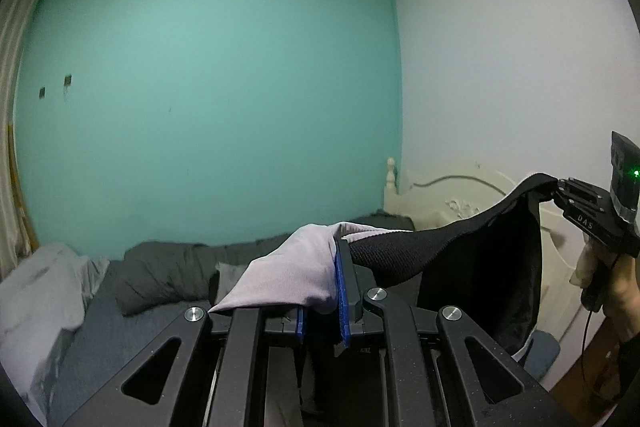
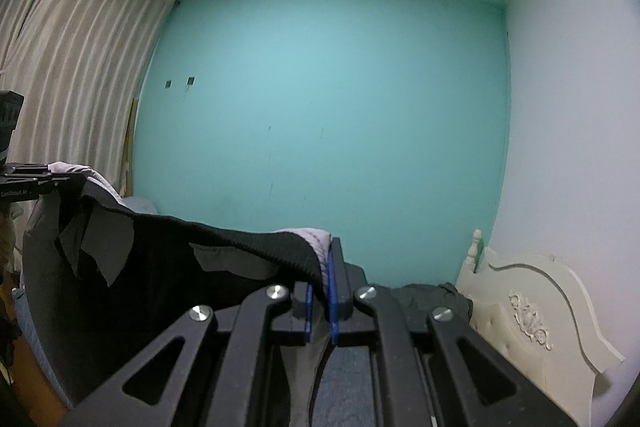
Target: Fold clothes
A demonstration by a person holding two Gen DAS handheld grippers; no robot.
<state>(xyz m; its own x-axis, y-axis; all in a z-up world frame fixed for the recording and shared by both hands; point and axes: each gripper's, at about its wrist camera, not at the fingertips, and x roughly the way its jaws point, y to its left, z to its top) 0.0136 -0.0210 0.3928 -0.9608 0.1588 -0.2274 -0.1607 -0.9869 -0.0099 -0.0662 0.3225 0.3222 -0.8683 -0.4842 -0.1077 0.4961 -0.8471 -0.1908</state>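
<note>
While held aloft, a black garment [image 1: 480, 267] is stretched taut;
its waistband is pinched by left gripper [image 1: 322, 301] and right gripper [image 2: 320, 303], both clamped, for folding.

- The black garment with pale lilac lining [image 1: 480, 267] hangs out of sight below the lower edge of the left wrist view; its type cannot be told.
- The person's hand [image 1: 612, 287] is cut off by the right edge.
- The left gripper [image 2: 24, 179] is clipped by the right wrist view's left edge.
- The cream carved headboard [image 2: 532, 311] runs off the lower right.
</note>
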